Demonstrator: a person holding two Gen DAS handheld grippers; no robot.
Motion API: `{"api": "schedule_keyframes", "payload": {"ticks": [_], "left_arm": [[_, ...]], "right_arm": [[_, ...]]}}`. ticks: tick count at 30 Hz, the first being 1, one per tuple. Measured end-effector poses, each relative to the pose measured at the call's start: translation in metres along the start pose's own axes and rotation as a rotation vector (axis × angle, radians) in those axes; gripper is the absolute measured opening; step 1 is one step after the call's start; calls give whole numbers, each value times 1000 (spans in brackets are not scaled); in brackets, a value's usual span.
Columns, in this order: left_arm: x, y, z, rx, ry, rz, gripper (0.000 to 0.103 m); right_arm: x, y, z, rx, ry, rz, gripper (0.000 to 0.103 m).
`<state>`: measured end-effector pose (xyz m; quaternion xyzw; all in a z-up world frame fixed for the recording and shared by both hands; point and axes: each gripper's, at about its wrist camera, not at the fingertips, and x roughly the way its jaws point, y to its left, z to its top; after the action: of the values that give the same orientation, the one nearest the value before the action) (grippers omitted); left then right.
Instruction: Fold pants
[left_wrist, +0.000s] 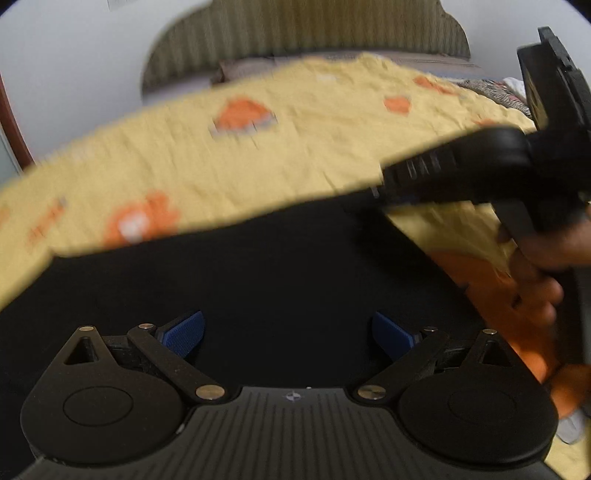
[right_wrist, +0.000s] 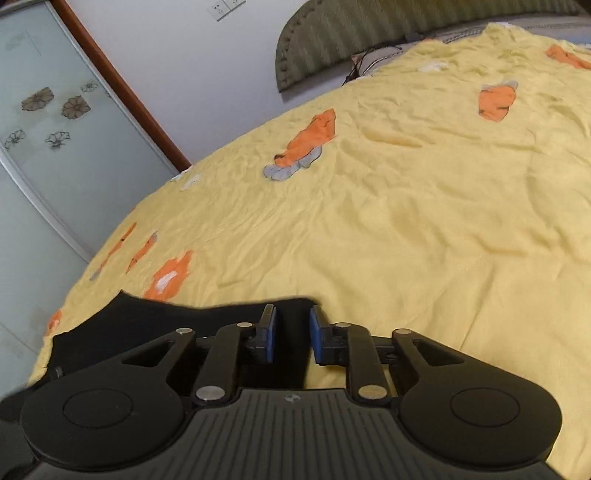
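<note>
Yellow bedding (right_wrist: 406, 229) printed with orange carrots covers the bed in both views, with a padded green headboard (right_wrist: 332, 33) against a white wall behind.

Left wrist view: the black pants (left_wrist: 258, 266) lie flat on the bedding and fill the lower frame. The left gripper (left_wrist: 288, 332) hovers above them with its blue pads spread wide and nothing between them. The picture is blurred. At the right edge, the right gripper (left_wrist: 384, 184) is seen from the side over the pants' far edge, carried by a person's hand (left_wrist: 535, 266).

Right wrist view: sharp. The right gripper (right_wrist: 291, 332) has a narrow gap between its pads; black fabric lies in that gap, apparently not pinched. Only this view shows a frosted sliding door (right_wrist: 55, 129) with flower decals and a wall socket (right_wrist: 225, 7).
</note>
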<state>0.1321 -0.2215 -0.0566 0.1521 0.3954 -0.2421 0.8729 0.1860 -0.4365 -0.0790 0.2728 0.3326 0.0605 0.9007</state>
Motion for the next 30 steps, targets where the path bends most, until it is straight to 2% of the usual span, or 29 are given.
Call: {"api": "schedule_keyframes", "payload": {"ticks": [3,4,6,8,9,10,11,14,15,17,20,24,27,30], "left_arm": [[-10,0,-2,12,-9,-31,97],[-14,3,-1,14,-15,-28,97],[-22,15,-2,-30,-38,-4,99],[-18,32,-3,-88,-9,-19,102],[-8,39,-4,-110,67,-53,98],[-5,45,-6,-112,103,-84,100],[-13,47,-8,-101,79,-77,95],[-49,72,-16,-125,43,-70,93],[-63,84,-21,-150,20,-68,95],[-91,112,-31,-200,-22,-51,95],[-131,156,-46,-273,-56,69,95],[-183,224,-70,-406,-79,306,98],[-226,272,-90,-452,-92,532,98],[-266,308,-103,-429,-93,821,99]], "right_arm": [[-8,10,-1,-82,-73,-216,16],[-16,17,-2,-106,-98,-237,16],[-29,37,-9,-178,-108,-165,18],[-26,57,-19,-274,-58,-123,34],[-19,64,-25,-315,-20,-138,38],[-8,67,-31,-356,19,-178,45],[-3,68,-36,-389,21,-244,57],[-19,80,-38,-370,-63,-346,60],[-28,89,-41,-372,-103,-335,60],[-39,114,-48,-394,-133,-251,60],[-34,160,-71,-491,-93,-148,60],[-12,205,-105,-571,-17,-42,61],[14,219,-133,-632,88,-76,61],[4,227,-140,-664,65,-118,62]]}}
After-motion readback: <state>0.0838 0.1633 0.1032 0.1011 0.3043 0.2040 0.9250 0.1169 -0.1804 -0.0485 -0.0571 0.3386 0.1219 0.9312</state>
